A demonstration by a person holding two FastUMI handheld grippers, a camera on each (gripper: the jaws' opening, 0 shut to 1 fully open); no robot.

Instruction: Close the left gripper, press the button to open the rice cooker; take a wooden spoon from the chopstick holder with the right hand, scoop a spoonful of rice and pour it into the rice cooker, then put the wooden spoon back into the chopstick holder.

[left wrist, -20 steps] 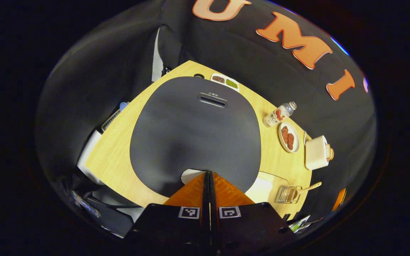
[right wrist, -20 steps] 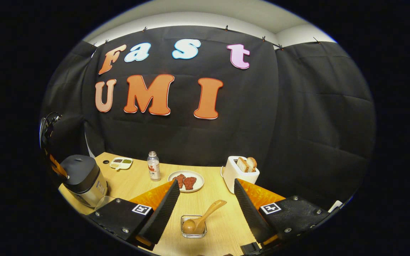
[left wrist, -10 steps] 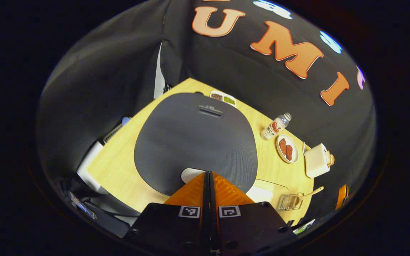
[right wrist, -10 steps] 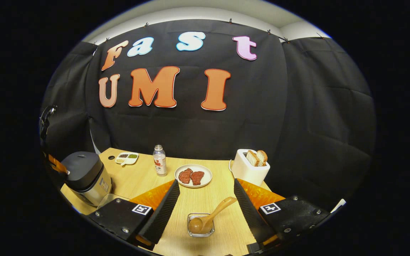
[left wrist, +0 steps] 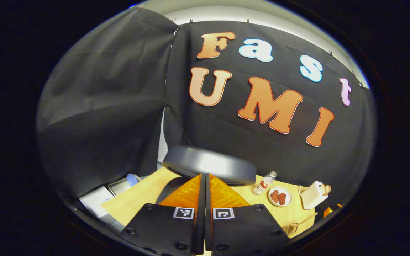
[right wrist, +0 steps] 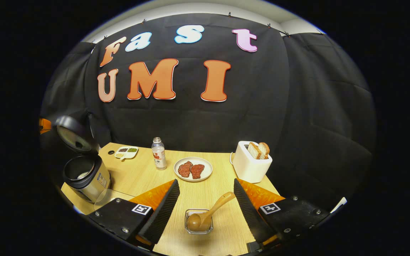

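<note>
Right gripper view: your right tongs [right wrist: 206, 199] gape over the spoon [right wrist: 208, 215], bowl-down in its holder [right wrist: 198, 227] on the desk [right wrist: 144, 174]. Light, stiff, probably slick wood — pinch mid-handle. Left tongs [left wrist: 205, 185] are pressed together, cooker [right wrist: 84, 177] lid up.

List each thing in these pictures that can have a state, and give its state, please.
rice cooker: lid up, pot open.
wooden spoon: resting in the holder, handle leaning out.
chopstick holder: upright on the table.
bottle: upright, capped.
toaster: bread slices sticking up.
plate: holds two reddish pieces.
left gripper: shut, empty.
right gripper: open, empty.
</note>
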